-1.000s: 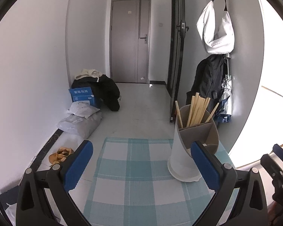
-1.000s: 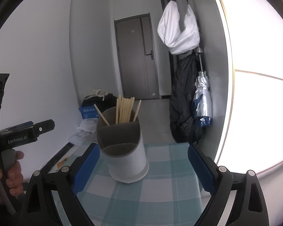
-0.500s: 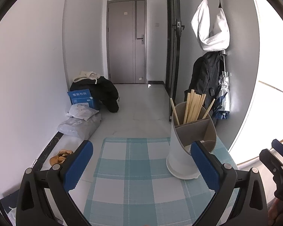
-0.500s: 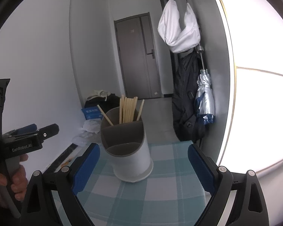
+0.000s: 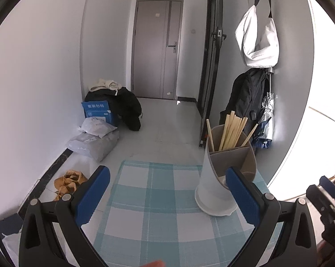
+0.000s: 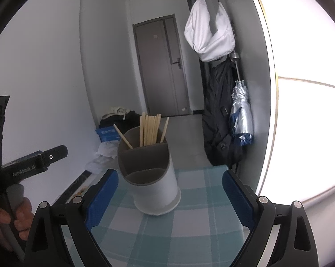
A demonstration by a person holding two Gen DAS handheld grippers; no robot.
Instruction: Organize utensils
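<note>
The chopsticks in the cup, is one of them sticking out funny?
Yes. In the utensil holder most chopsticks stand bunched and nearly upright in the back compartment, but one chopstick leans far out to the left, apart from the bunch. Nothing is spilled or broken.

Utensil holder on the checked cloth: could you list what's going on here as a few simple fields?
holder: white cylindrical utensil holder with grey divided insert, upright on the blue-and-white checked tablecloth
contents: light wooden chopsticks standing in the rear compartment; front compartment looks empty
left gripper: open, holding nothing, holder near its right finger
right gripper: open, holding nothing, facing the holder
</note>
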